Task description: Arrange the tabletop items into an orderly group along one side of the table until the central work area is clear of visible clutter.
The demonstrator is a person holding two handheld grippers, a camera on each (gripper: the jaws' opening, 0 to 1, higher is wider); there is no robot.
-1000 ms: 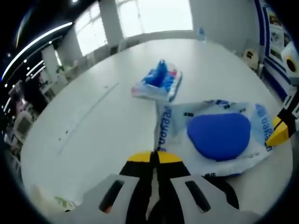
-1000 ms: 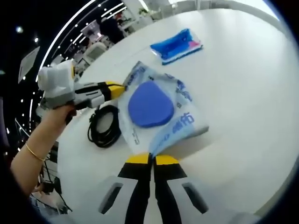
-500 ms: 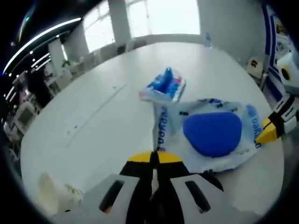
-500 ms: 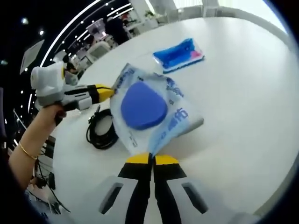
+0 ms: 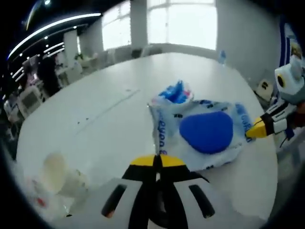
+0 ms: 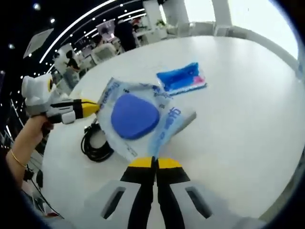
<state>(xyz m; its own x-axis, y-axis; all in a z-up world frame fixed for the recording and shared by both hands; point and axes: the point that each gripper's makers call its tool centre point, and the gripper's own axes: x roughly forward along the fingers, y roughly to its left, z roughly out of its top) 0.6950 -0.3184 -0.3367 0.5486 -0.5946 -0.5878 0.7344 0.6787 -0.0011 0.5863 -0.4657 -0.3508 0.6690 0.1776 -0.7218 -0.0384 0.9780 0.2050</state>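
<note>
A: Where is the plastic bag right now?

B: It hangs stretched between the two grippers, lifted off the white desk. A blue pad sits inside it, and the bag has blue lettering along its edges.

A: How is the left gripper holding it?

B: Its yellow-tipped jaws are pressed together on one corner of the bag, at the bottom of the left gripper view. In the right gripper view the same gripper comes in from the left, lying roughly level, its yellow tips on the bag's far edge. A hand wraps the handle under it, with a thin bracelet on the wrist.

A: And the right gripper?

B: Closed tight on the opposite corner of the bag, the jaws meeting with no gap. In the left gripper view it enters from the right, angled down toward the bag, yellow tips touching the bag's edge.

A: What else is on the desk?

B: A blue and pink packet lies just beyond the bag. A coil of black cable lies on the desk under the bag's left side in the right gripper view, partly covered by it. Near the lower left of the left gripper view there is some pale crumpled stuff, too blurred to name.

A: Anything behind?

B: Bright windows and people standing far off at the back.
</note>
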